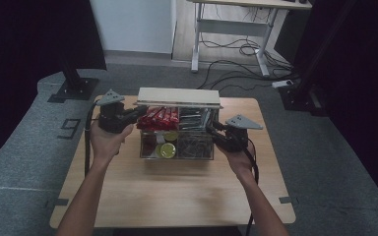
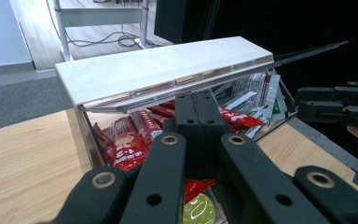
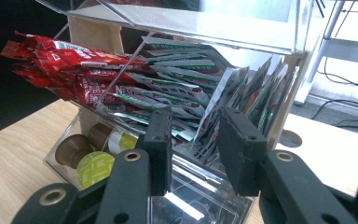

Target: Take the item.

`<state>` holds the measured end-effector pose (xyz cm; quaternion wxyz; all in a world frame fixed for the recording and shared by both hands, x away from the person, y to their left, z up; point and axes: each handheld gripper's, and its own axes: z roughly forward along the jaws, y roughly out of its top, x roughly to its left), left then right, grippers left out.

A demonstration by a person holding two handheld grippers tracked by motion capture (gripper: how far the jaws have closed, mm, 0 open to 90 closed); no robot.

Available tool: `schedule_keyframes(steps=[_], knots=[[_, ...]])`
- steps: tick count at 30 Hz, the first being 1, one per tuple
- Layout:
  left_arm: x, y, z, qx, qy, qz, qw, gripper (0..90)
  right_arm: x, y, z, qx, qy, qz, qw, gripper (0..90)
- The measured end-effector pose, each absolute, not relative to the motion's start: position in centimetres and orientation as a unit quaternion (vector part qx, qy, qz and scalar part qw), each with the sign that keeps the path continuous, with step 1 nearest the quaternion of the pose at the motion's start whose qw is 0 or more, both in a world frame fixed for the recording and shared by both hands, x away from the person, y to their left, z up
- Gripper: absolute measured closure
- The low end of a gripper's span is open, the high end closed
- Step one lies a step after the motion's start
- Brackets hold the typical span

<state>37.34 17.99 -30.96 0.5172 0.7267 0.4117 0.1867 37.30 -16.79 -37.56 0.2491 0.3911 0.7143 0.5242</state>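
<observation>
The red stick packets (image 3: 81, 70) carry white "NES…" lettering; the floor mat (image 1: 69, 129) bears a "9".

My left tongs (image 2: 196, 112) hide part of the red packets (image 2: 126, 140); the green cup (image 2: 198, 210) is cut off below.

Clear glossy acrylic organizer (image 3: 223, 28); matt pale wood-grain table (image 1: 177, 191); shiny red foil sachets (image 3: 70, 60); matt black plastic fingers (image 3: 161, 140)
</observation>
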Motion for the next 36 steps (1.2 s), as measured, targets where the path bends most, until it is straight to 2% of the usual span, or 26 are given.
schedule_keyframes(steps=[36], knots=[[37.4,18.0,-30.9,0.728,0.411,0.186,0.516,90.0,39.8,-15.5,-37.5,0.403,0.706,0.513,0.275,67.3]])
